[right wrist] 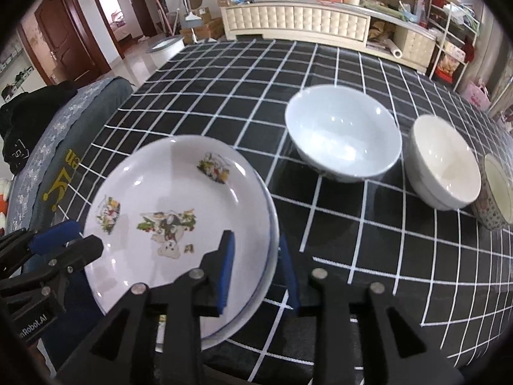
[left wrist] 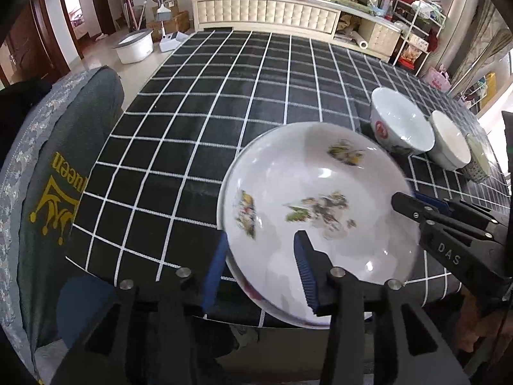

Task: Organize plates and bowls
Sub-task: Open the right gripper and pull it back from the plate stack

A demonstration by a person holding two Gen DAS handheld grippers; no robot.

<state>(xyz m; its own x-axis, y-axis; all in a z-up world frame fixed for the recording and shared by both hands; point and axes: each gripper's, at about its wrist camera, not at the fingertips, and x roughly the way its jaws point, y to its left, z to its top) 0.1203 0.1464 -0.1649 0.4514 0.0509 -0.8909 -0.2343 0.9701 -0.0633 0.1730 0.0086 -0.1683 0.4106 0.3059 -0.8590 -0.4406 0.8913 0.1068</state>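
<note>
A white plate with flower prints (left wrist: pixel 314 211) (right wrist: pixel 166 211) sits at the near edge of the black checked table, on top of a second plate whose rim (right wrist: pixel 272 224) shows at its right. My left gripper (left wrist: pixel 259 269) straddles the plate's near-left rim, one pad inside, one outside, jaws apart. My right gripper (right wrist: pixel 258 269) straddles the stack's right rim the same way. A white bowl with a red mark (left wrist: pixel 400 125) (right wrist: pixel 343 131), a cream bowl (left wrist: pixel 449 139) (right wrist: pixel 445 160) and a patterned bowl (right wrist: pixel 497 192) stand in a row to the right.
A grey fabric-covered chair back with yellow lettering (left wrist: pixel 64 199) (right wrist: pixel 57 166) stands against the table's left side. The checked tablecloth (left wrist: pixel 224 102) stretches to the far side. A cluttered sideboard (right wrist: pixel 304 22) lines the back wall.
</note>
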